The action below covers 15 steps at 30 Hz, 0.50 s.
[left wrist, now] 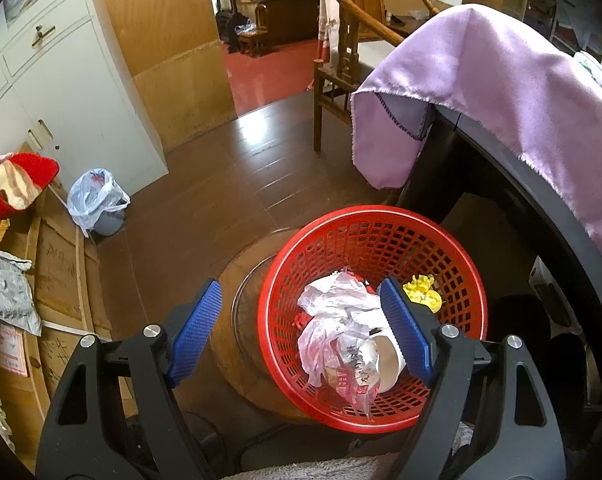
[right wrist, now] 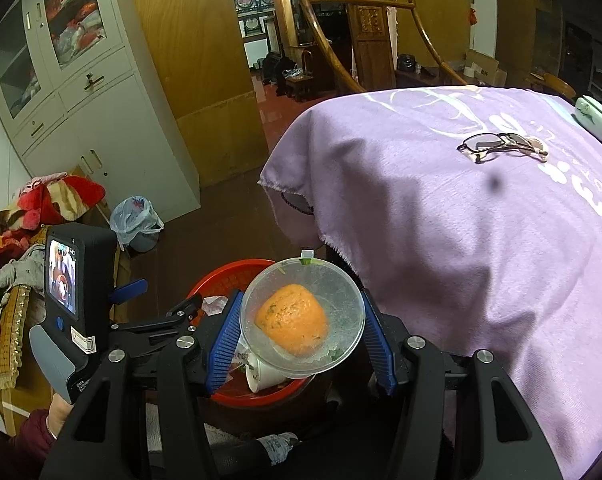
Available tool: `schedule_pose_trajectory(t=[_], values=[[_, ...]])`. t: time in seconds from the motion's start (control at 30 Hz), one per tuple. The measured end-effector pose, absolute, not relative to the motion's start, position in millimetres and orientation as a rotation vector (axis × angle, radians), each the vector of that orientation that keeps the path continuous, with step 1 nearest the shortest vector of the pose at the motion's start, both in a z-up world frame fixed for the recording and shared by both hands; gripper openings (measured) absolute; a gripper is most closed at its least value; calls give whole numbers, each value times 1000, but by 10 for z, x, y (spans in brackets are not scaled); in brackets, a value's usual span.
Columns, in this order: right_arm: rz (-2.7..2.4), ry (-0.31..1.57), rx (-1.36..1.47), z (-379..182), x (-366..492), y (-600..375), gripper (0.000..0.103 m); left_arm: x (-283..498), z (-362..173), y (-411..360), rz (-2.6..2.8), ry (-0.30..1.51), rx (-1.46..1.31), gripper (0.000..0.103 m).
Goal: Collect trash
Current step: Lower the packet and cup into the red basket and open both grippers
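Observation:
A red mesh basket (left wrist: pixel 453 248) stands on a round wooden stool below the table edge. It holds a crumpled plastic bag (left wrist: pixel 333 312), a white paper cup (left wrist: pixel 387 364) and yellow crumpled paper (left wrist: pixel 423 290). My left gripper (left wrist: pixel 301 328) is open and empty above the basket's left rim. My right gripper (right wrist: pixel 301 328) is shut on a clear plastic bowl (right wrist: pixel 337 280) with orange residue (right wrist: pixel 293 324), held above the basket (right wrist: pixel 225 276). The left gripper's body with its screen (right wrist: pixel 63 276) shows to the left.
A table with a purple cloth (right wrist: pixel 461 240) is at the right, with eyeglasses (right wrist: pixel 501 144) and a white case (right wrist: pixel 593 116) on it. A lined bin (left wrist: pixel 97 200) stands by a white cabinet (left wrist: pixel 61 92). Cardboard boxes (left wrist: pixel 57 280) with cloths lie at the left.

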State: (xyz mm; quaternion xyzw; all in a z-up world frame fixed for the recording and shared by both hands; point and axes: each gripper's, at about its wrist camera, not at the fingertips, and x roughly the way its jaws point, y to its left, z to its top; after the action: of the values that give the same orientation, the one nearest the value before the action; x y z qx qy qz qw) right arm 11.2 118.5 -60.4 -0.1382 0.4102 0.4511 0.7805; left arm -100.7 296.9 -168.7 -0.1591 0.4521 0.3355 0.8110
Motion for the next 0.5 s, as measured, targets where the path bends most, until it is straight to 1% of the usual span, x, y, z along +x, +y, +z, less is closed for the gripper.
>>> schedule_pose_trajectory(t=[0.2, 0.5], values=[[982, 907, -311, -674, 111, 1258, 57, -1017, -1756, 3014, 729, 983, -363, 79], [1030, 950, -365, -848, 59, 1551, 57, -1211, -1818, 3345, 818, 956, -513, 79]])
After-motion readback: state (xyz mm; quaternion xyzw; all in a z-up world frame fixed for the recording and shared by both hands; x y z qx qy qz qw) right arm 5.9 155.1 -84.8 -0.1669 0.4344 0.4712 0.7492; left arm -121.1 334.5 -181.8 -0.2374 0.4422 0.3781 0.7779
